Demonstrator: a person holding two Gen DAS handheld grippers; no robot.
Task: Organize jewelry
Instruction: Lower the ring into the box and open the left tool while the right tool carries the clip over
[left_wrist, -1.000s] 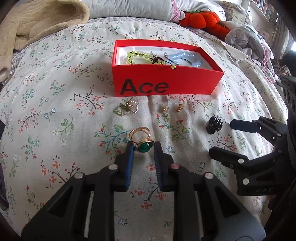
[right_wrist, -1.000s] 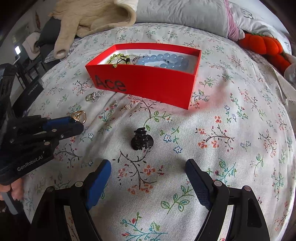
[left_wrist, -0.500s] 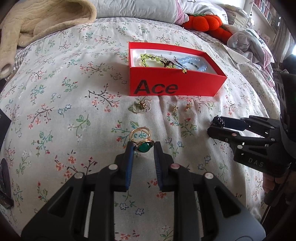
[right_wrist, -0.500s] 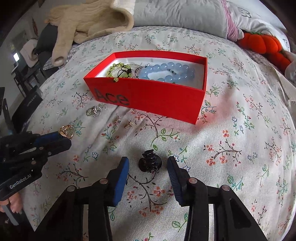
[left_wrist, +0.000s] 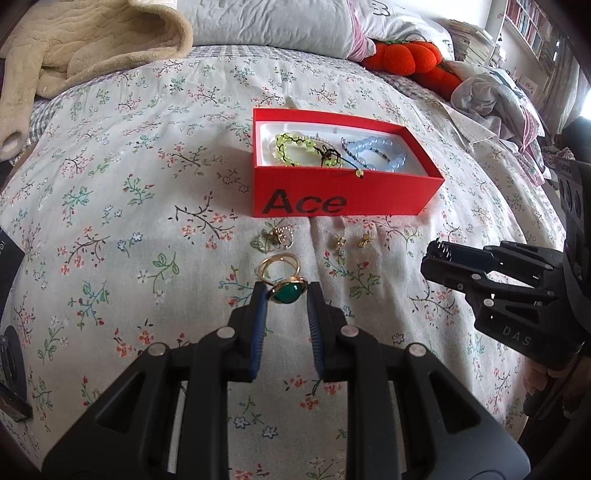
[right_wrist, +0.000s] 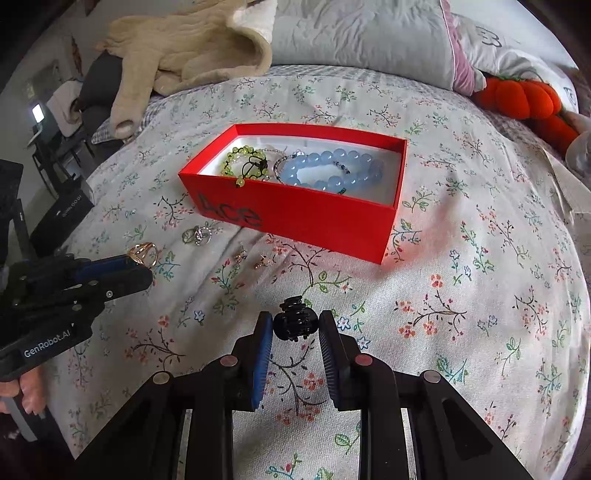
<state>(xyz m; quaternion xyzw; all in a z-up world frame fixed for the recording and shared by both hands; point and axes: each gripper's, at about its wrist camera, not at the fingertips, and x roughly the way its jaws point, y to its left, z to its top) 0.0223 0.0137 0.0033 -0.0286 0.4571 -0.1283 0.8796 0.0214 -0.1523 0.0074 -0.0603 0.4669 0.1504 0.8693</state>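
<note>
My left gripper (left_wrist: 286, 293) is shut on a gold ring with a green stone (left_wrist: 286, 290) and holds it above the floral bedspread; the ring (right_wrist: 143, 253) also shows at its tips in the right wrist view. My right gripper (right_wrist: 295, 325) is shut on a small black hair claw (right_wrist: 294, 322), seen at its tips in the left wrist view (left_wrist: 439, 251). The red "Ace" box (left_wrist: 332, 201) lies ahead, holding a green bead bracelet (left_wrist: 291, 147) and a blue bead bracelet (left_wrist: 384, 153). Silver rings (left_wrist: 273, 238) and two small gold earrings (left_wrist: 351, 242) lie in front of the box.
A beige fleece garment (left_wrist: 81, 48) lies at the back left, grey pillows (left_wrist: 266, 26) behind, an orange plush (left_wrist: 410, 61) and crumpled clothes (left_wrist: 491, 92) at the back right. A black box (right_wrist: 61, 218) sits at the bed's left edge.
My right gripper has closed on the black hair claw and lifted it. My left gripper, still holding the green-stone ring, has risen and pulled back from the box.
</note>
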